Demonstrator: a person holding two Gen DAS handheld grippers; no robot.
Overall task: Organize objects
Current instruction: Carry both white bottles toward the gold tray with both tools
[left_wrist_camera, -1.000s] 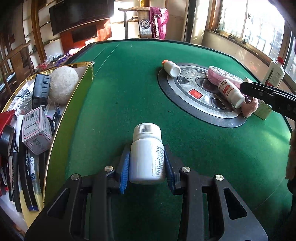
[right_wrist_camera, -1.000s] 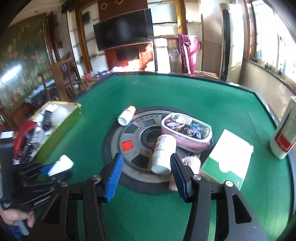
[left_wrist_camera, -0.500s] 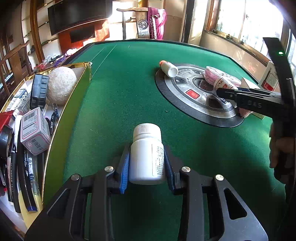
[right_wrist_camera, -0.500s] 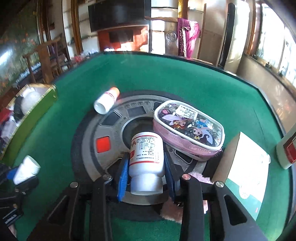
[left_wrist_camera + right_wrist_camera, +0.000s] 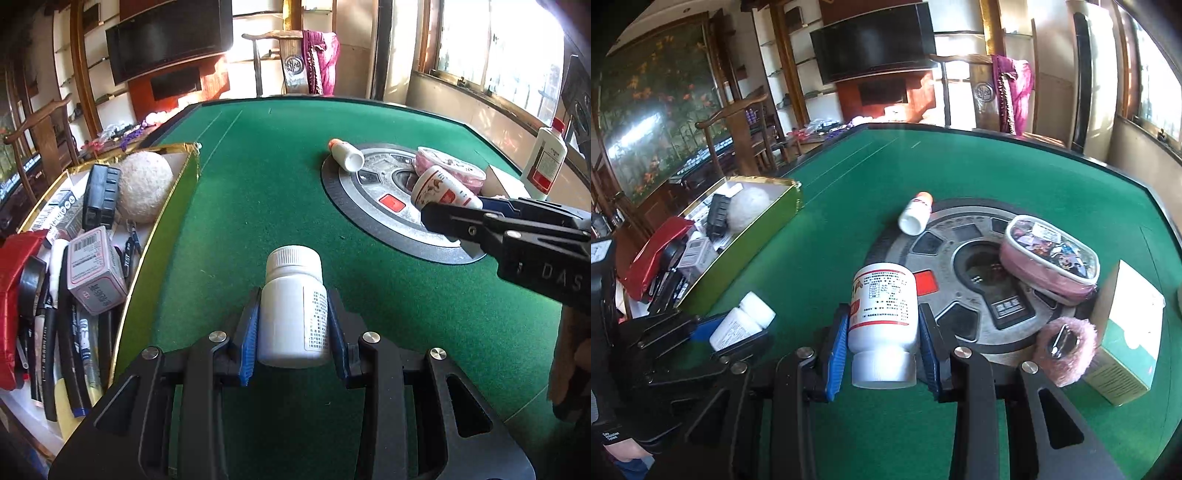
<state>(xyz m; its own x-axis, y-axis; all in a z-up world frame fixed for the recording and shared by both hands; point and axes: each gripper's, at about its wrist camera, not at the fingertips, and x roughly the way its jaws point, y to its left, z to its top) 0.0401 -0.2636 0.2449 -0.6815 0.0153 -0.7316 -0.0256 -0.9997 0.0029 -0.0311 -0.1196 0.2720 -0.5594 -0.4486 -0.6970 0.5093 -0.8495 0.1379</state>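
My left gripper [image 5: 293, 297] is shut on a plain white bottle [image 5: 291, 310] with a ribbed white cap, held upright over the green felt. It shows again at lower left in the right wrist view, as does its bottle [image 5: 742, 321]. My right gripper [image 5: 882, 314] is shut on a white bottle with a red-banded label [image 5: 882, 295], its cap towards the camera, held above the table. In the left wrist view that bottle [image 5: 443, 188] hangs over the round grey panel. A gold-rimmed green box [image 5: 162, 221] full of items lies left of both.
A round grey centre panel [image 5: 960, 236] bears a small orange-capped bottle [image 5: 916, 212] lying down and a pink pouch [image 5: 1049, 258]. A pink fluffy item [image 5: 1065, 343] and a green-and-white carton [image 5: 1126, 332] lie at right. A tall red-capped bottle [image 5: 545, 162] stands at the far right edge.
My right gripper closed on the red-labelled bottle that lay on the centre panel and has lifted it, drawing back and left. The left gripper kept still with its bottle.
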